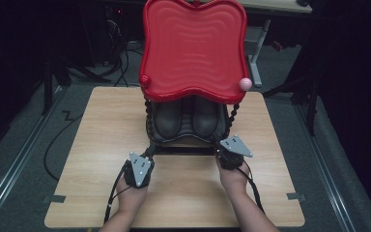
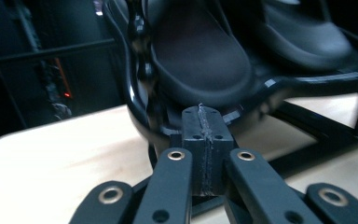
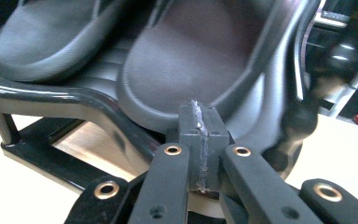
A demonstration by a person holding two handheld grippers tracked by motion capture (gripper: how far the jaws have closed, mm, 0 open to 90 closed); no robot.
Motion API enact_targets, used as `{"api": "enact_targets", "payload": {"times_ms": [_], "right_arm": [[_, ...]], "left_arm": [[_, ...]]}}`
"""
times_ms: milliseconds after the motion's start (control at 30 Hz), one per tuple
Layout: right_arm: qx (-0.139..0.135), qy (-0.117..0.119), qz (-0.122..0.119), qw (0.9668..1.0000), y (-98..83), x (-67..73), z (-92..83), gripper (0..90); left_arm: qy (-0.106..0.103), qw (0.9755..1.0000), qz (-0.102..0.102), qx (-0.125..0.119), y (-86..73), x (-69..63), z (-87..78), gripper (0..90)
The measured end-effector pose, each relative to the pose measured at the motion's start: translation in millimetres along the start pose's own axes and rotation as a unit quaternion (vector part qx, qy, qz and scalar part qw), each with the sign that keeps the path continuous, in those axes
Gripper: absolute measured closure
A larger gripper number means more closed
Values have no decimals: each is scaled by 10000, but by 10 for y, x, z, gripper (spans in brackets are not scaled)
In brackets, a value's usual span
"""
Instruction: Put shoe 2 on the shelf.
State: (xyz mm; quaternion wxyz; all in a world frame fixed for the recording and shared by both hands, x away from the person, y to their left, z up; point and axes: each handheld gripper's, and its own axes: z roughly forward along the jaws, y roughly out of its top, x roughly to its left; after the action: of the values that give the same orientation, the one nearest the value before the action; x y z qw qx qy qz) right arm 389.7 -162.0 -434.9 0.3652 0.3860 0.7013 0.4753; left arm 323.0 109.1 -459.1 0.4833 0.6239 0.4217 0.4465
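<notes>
1. We saw both pairs of jaws pressed shut, empty: left gripper point(image 1: 147, 155), right gripper point(image 1: 221, 151)
2. Just ahead stood the black two-tier rack's lower shelf point(image 1: 186, 139) holding two dark leather shoes point(image 1: 168, 118), toes towards us
3. Its glossy red wavy top tray point(image 1: 193, 46) overhung; bare light wooden table point(image 1: 101, 140) flanked both sides

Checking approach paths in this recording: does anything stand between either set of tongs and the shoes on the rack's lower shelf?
Nothing separate does. Both tongs, left and right, sit shut at the black rack's front rim, and that rim lies between them and the shoes.
</notes>
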Motion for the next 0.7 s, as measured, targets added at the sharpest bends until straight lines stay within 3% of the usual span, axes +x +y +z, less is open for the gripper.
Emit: {"api": "enact_targets", "payload": {"times_ms": [67,133,333,467,700], "right_arm": [[-16,-9,12,10000,-5,-21,-6,900],[-79,-13,96,9999,-18,-48,-27,900],[-115,6,105,9999,-51,-52,-21,900],[-58,-12,170,9998,-75,-96,13,900],[-69,-30,173,9998,-81,-117,19,900]], "left_arm": [[75,10000,-13,-16,15,-13,66,897],[255,9996,-80,-112,13,-59,260,897],[530,9982,-229,-185,-28,-70,450,876],[579,9974,-137,-405,-28,-93,498,876],[503,9974,-73,-504,-25,-141,539,885]]}}
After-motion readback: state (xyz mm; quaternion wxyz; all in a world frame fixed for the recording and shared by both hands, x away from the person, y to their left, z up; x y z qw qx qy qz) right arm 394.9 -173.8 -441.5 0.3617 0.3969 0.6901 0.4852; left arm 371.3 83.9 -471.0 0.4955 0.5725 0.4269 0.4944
